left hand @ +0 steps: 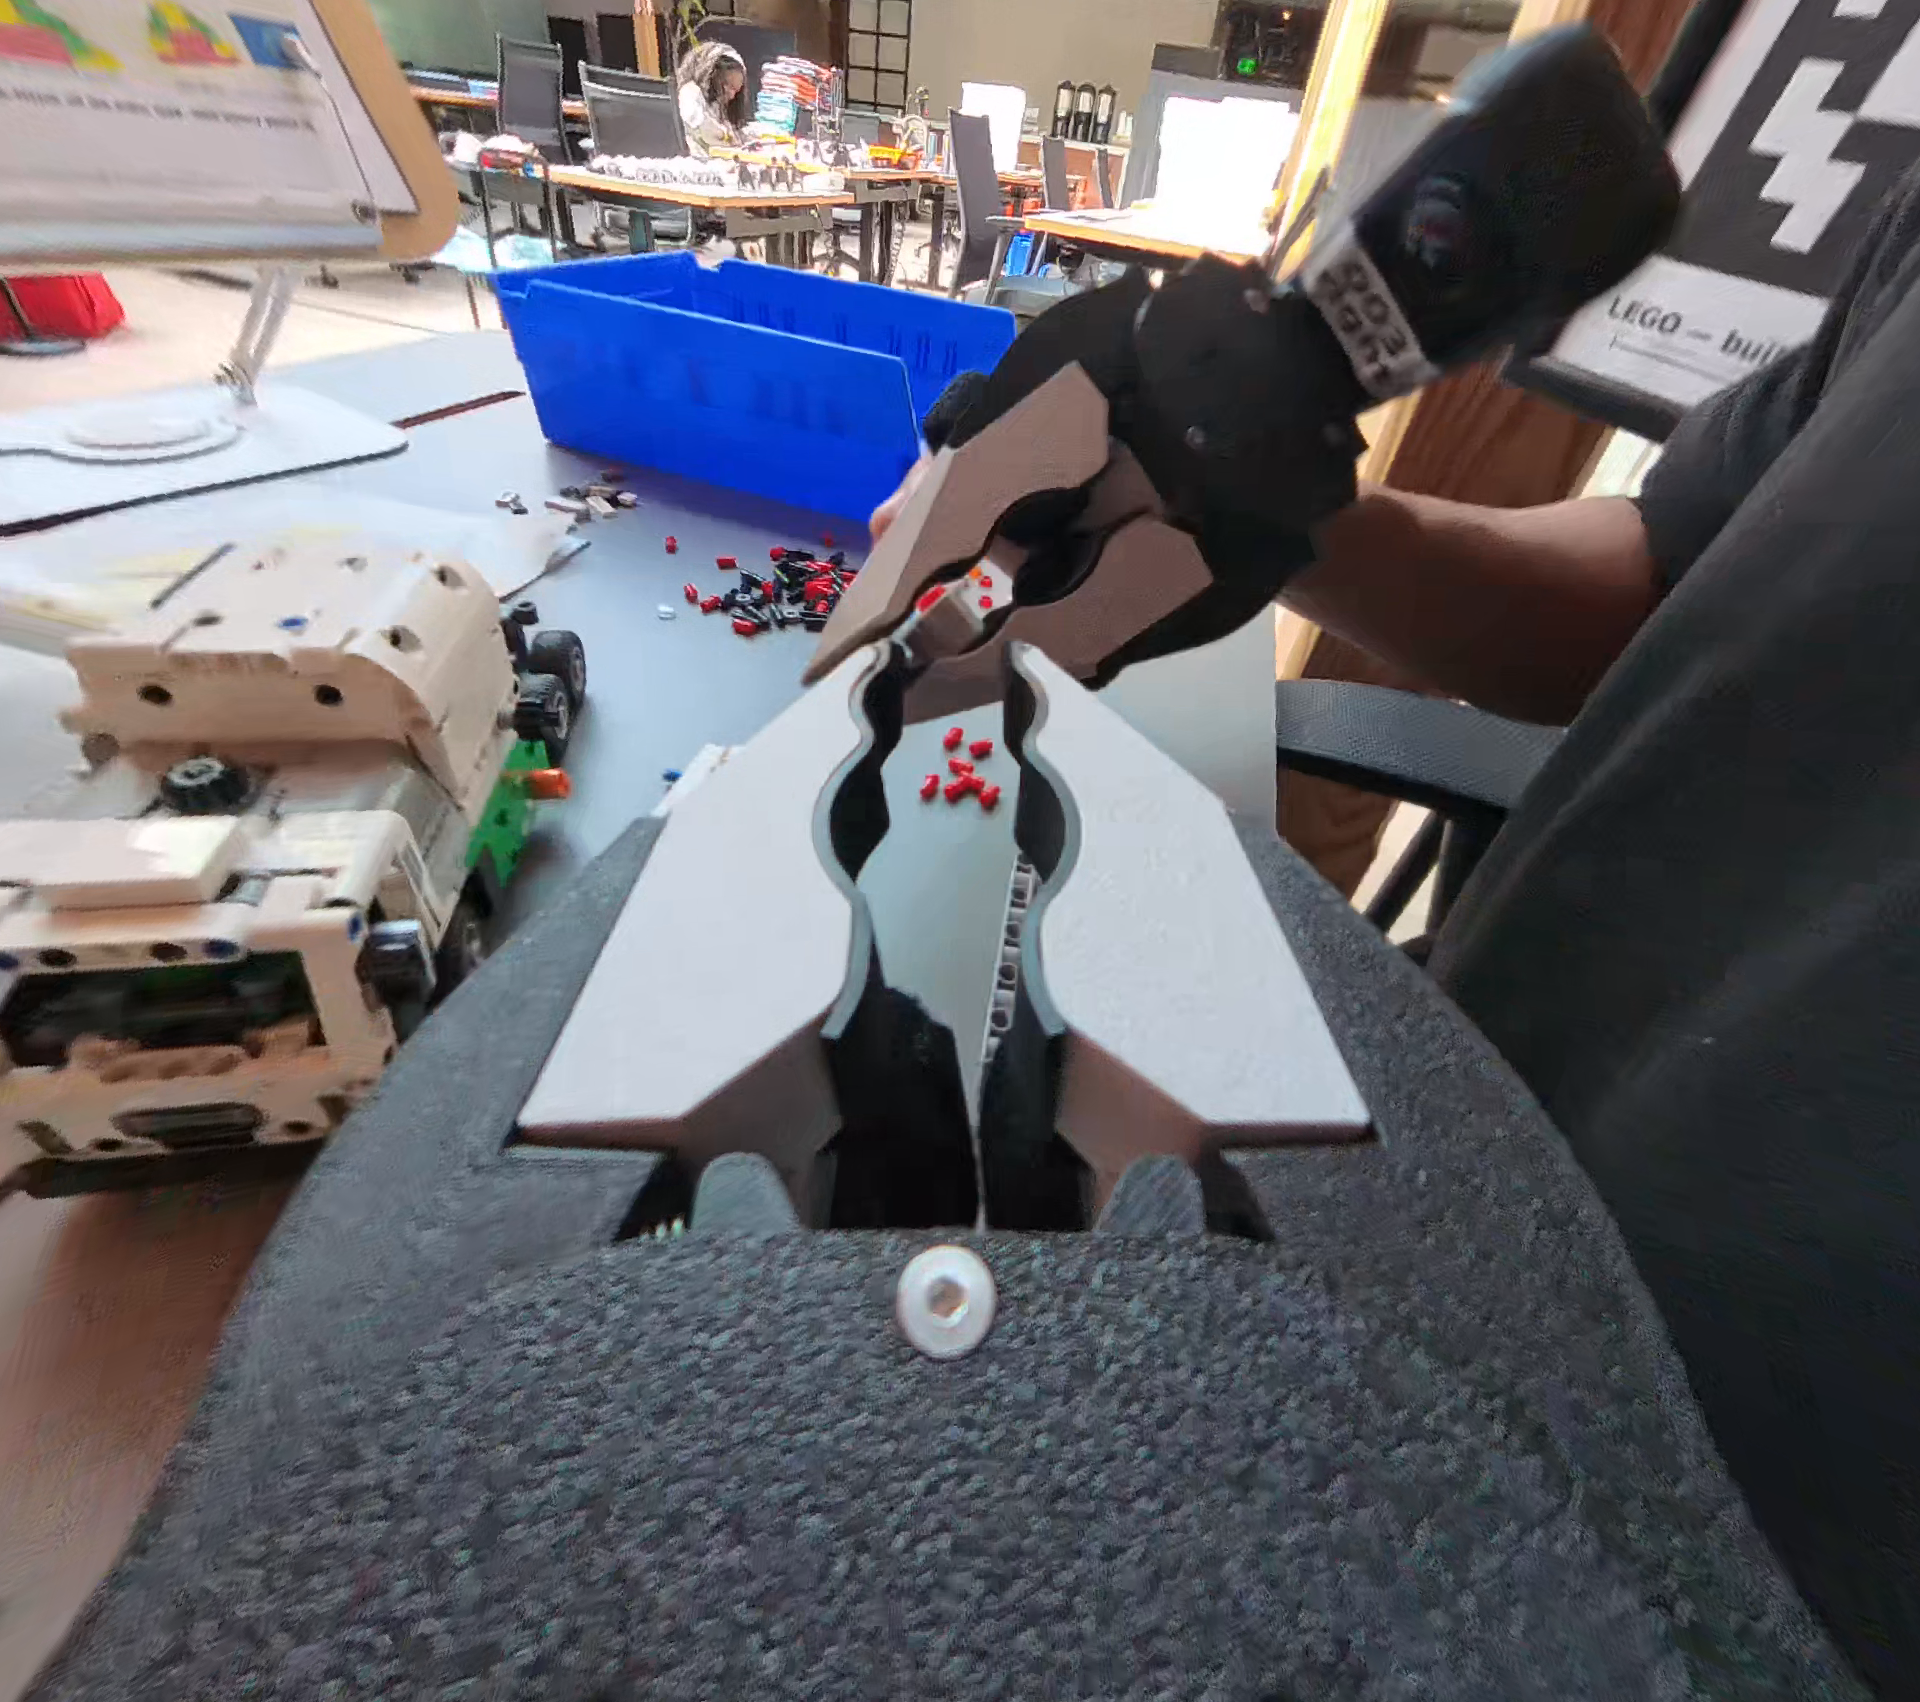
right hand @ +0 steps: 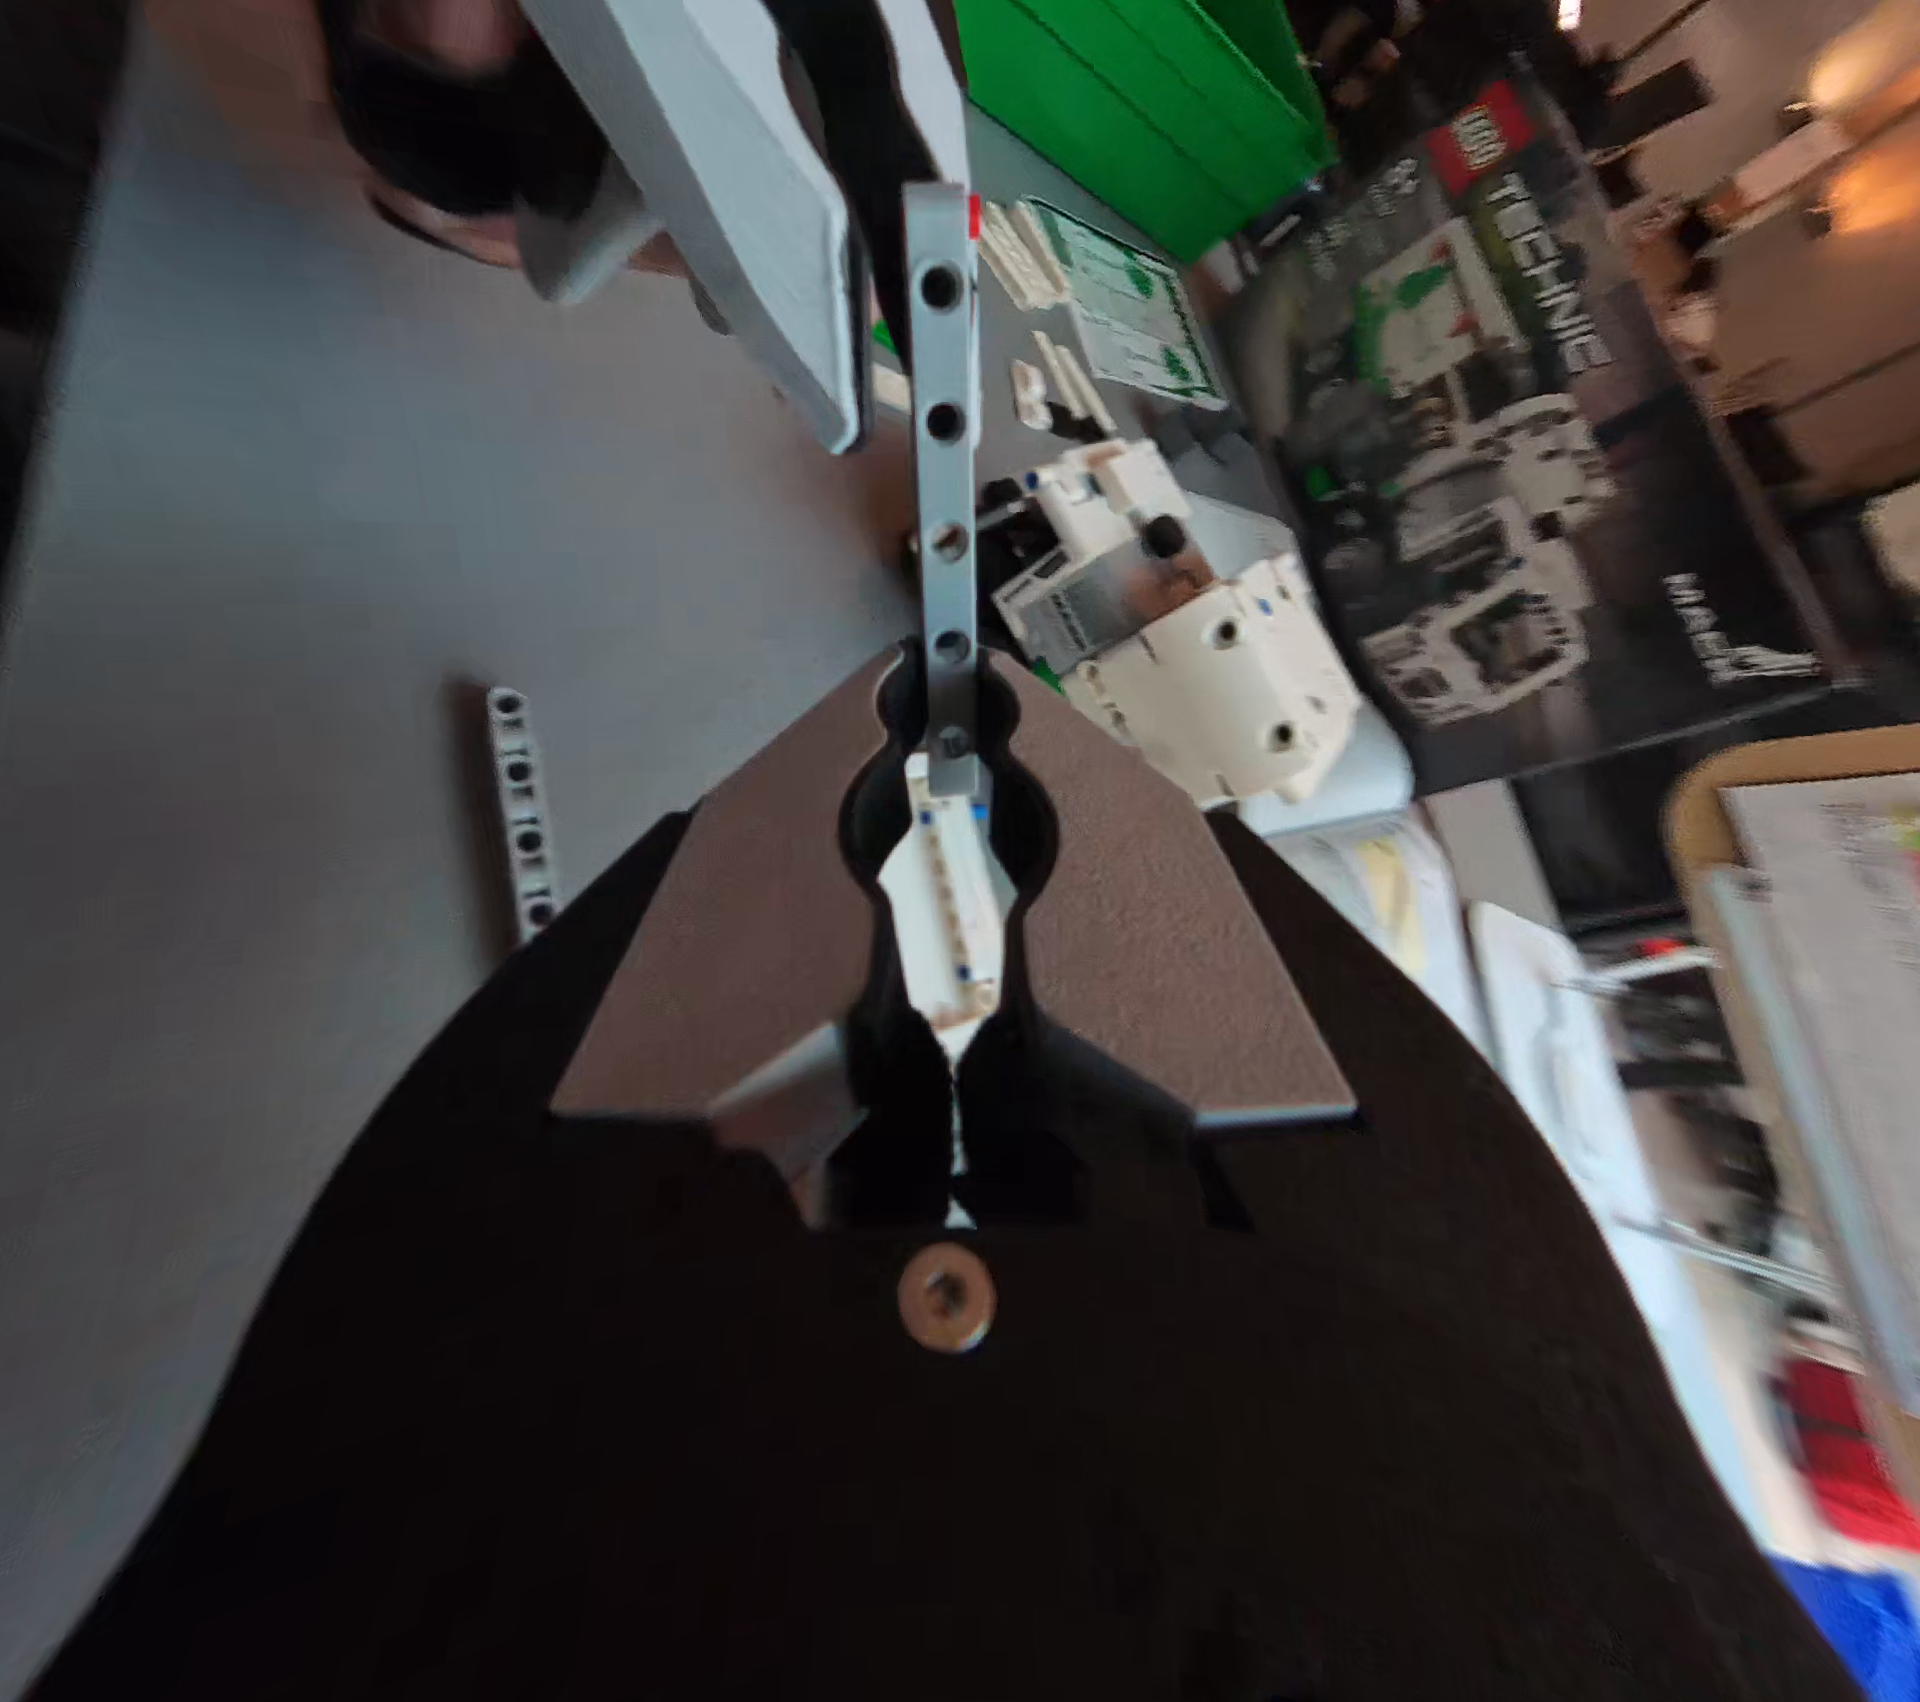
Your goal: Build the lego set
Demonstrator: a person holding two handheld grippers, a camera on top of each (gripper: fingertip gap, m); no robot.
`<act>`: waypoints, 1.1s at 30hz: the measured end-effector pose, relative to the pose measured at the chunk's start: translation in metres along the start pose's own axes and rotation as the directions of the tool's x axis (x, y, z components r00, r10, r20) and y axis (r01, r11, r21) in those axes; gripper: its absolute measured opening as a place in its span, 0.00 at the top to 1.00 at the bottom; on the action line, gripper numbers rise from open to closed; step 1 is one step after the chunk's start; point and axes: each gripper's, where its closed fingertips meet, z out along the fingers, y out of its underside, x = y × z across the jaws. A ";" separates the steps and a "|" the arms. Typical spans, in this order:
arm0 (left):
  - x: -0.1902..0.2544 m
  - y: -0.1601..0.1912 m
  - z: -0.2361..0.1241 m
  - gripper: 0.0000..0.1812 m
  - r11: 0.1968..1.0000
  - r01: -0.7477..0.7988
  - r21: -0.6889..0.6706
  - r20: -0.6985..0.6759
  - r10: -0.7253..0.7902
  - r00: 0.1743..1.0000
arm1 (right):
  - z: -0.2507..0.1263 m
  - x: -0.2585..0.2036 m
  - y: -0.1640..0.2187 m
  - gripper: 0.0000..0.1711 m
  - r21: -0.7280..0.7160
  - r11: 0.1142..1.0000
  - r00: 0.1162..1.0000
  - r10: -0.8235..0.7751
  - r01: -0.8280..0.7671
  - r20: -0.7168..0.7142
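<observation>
My right gripper (right hand: 945, 696) clamped the grey beam (right hand: 943, 447) by its end, leaving its holes free. Left gripper (left hand: 951, 665) jaws stood slightly apart at its red-pinned tip, likely steadying it.

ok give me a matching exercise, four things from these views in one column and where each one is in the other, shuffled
1. grey beam
2. blue bin
3. red pin cluster
4. white truck

a. on the table, left of the left claw
b. clamped in the right claw
c. on the table, seen through the left claw's open gap
d. at the table's far side, behind the scattered small parts

Pairs: 1-b, 2-d, 3-c, 4-a
</observation>
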 end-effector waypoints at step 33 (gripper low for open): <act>-0.014 -0.004 0.052 0.96 0.988 -0.121 -0.092 -0.166 0.104 0.981 | -0.038 0.017 0.033 0.88 0.123 0.884 0.890 0.435 -0.451 0.135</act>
